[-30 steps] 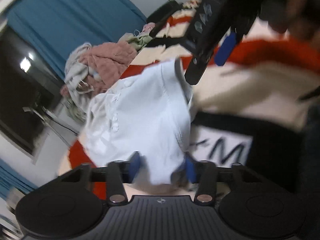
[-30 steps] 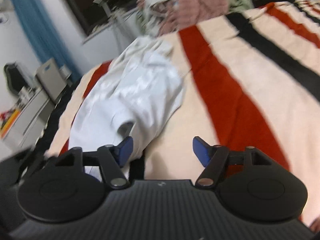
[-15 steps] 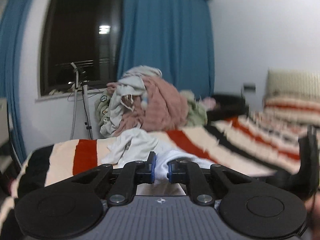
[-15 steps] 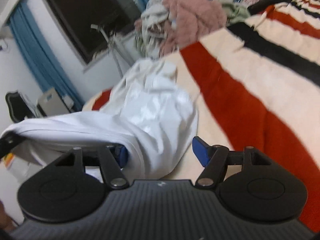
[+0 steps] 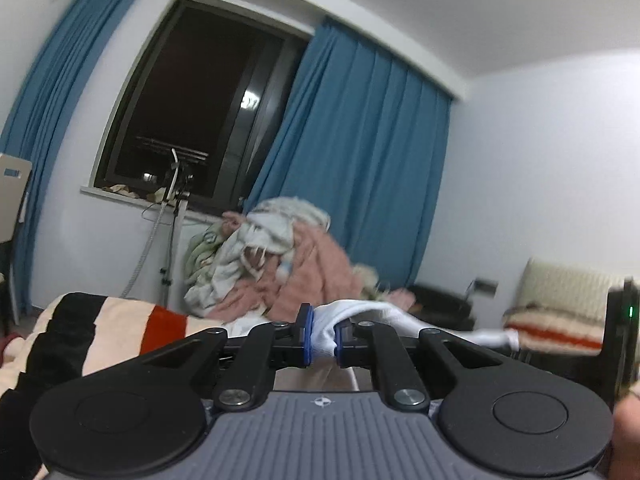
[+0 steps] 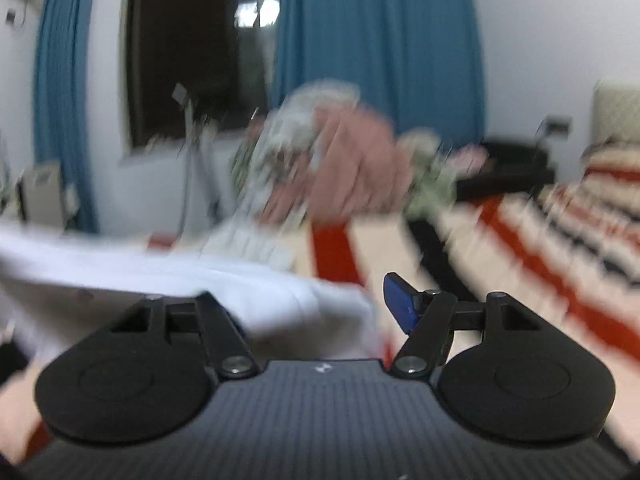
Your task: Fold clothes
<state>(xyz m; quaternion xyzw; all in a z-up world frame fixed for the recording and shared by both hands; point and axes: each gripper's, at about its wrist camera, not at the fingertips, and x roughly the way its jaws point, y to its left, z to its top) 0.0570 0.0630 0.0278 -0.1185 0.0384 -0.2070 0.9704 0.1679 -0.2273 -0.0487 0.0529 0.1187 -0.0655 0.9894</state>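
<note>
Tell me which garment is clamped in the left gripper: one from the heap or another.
The white garment, pinched in the left gripper and stretched rightward. The pink and greenish ones lie untouched in the heap by the window.

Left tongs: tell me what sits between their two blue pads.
In the left wrist view, a bunched fold of the white garment sits between the pads of the left tongs, which are shut on it.

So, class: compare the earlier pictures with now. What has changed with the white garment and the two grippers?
The left hand-held gripper closed on the white garment and lifted it off the striped blanket. The right hand-held gripper stayed open, cloth draped over its left finger.
</note>
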